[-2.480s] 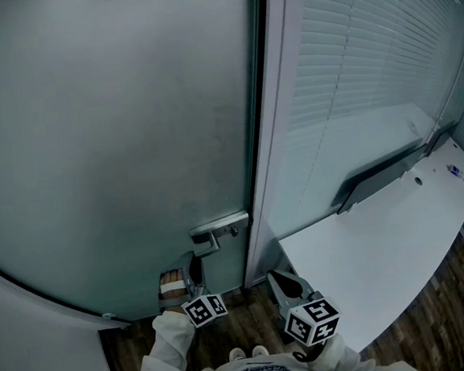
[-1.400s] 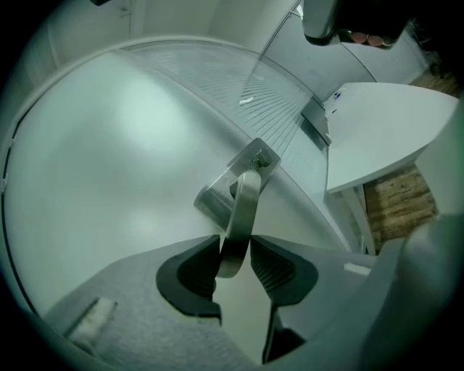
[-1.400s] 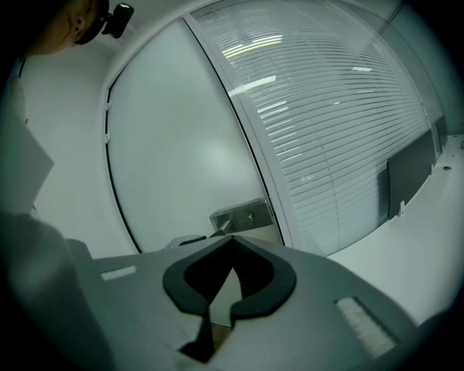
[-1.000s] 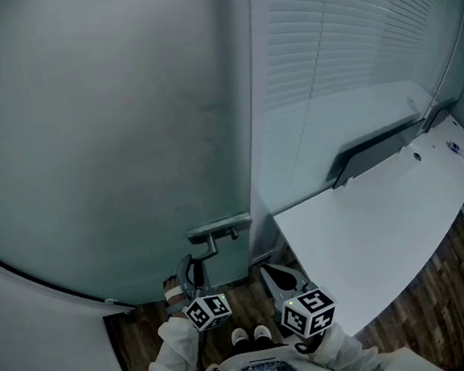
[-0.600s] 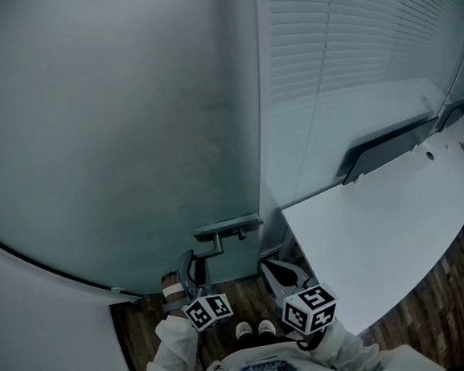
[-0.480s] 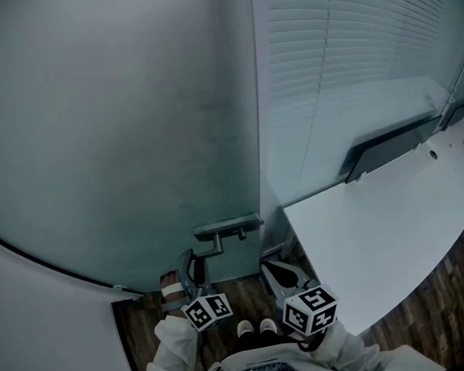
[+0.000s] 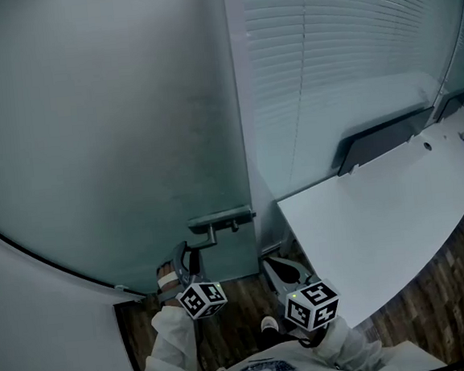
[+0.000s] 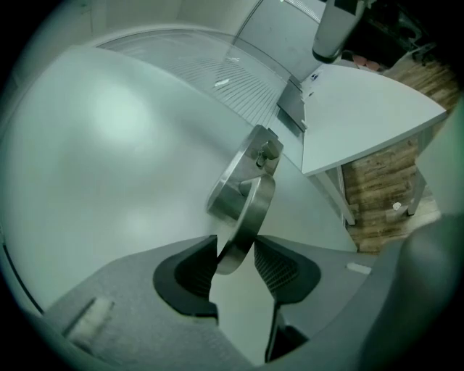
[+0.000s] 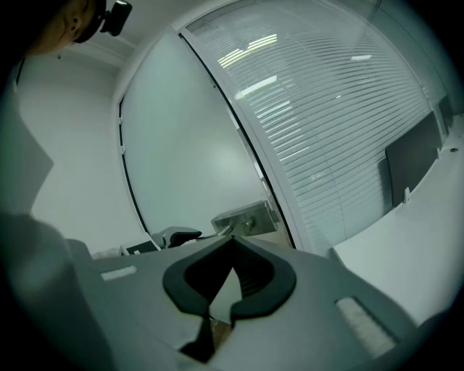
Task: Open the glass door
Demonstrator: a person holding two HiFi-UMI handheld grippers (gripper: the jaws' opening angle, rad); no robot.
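Note:
The frosted glass door (image 7: pixel 106 127) fills the left of the head view, with its metal lever handle (image 7: pixel 219 220) near the right edge. My left gripper (image 7: pixel 184 265) reaches up just below and left of that handle. In the left gripper view the lever's end (image 8: pixel 245 217) lies between the two pads (image 8: pixel 190 272). The left gripper (image 8: pixel 235 250) has its jaws opening, with a gap beside the lever. My right gripper (image 7: pixel 278 272) hangs lower right, apart from the door. Its tips (image 9: pixel 232 246) meet with nothing between them, and the handle (image 9: pixel 245 216) shows beyond.
A glass wall with slatted blinds (image 7: pixel 341 50) stands right of the door. A white desk (image 7: pixel 380 216) juts out at the right, close to my right gripper, with a dark panel (image 7: pixel 381 139) behind it. Wood floor (image 7: pixel 236 330) and a shoe (image 7: pixel 268 324) lie below; a pale wall (image 7: pixel 34 319) is at the left.
A dark strip along the door's right edge, seen in the earliest frame, no longer shows. The view has shifted slightly. My left gripper stays under the handle; the right one has drifted a little.

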